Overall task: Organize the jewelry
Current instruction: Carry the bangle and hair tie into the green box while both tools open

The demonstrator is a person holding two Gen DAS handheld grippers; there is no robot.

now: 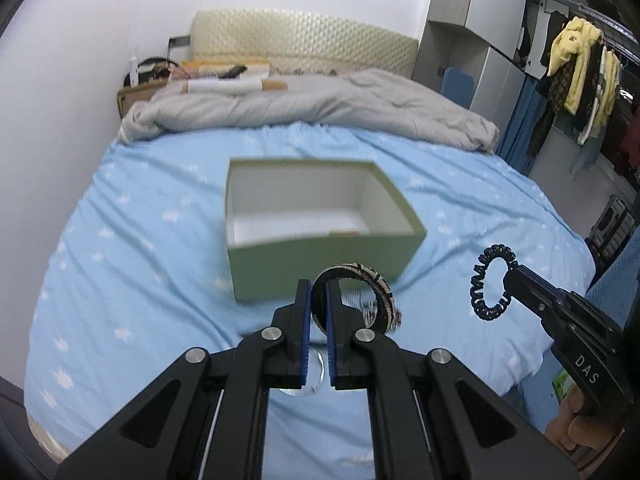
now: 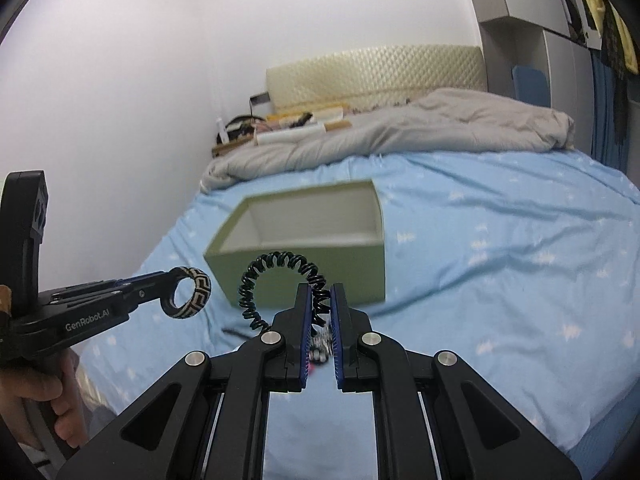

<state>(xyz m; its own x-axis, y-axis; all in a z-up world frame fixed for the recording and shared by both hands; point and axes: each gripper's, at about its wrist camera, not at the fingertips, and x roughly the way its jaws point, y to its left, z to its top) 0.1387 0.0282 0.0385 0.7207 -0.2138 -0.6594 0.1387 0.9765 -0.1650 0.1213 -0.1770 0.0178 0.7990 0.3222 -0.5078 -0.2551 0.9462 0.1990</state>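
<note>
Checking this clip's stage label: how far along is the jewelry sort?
Done: little that shows. The green box on the bed looks nearly empty, one small orange thing at its near wall. In hand: the left gripper is shut on a patterned bangle; the right gripper is shut on a black coil band, both held in front of the box. Left: put both in.

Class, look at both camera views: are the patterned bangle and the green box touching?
Apart. The right wrist view shows the patterned bangle held in the left tongs, with blue bedsheet visible between it and the green box.
</note>
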